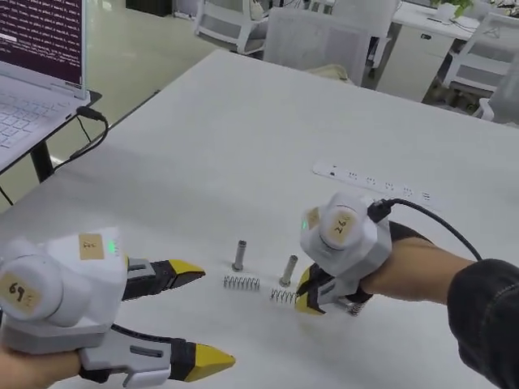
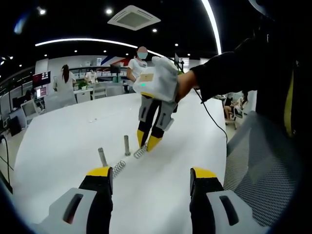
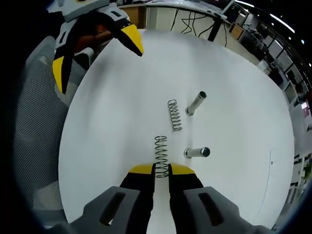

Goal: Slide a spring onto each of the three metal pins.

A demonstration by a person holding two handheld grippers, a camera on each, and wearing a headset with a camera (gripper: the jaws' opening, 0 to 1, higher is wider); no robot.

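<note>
Right hand-held gripper (image 3: 161, 170) clamps one spring (image 3: 161, 148) end; left hand-held gripper (image 2: 151, 172) gapes wide

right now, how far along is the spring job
Nothing done yet: one pin and the other pin stand bare. In hand: right claw is shut on a spring. To do: seat it, then the second spring lying on the table; left claw open.

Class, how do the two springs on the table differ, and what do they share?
The held spring is pinched in the jaws of the right gripper; the free spring lies untouched. The held spring is beside the near pin, the free spring beside the far pin. Neither is on a pin.
</note>
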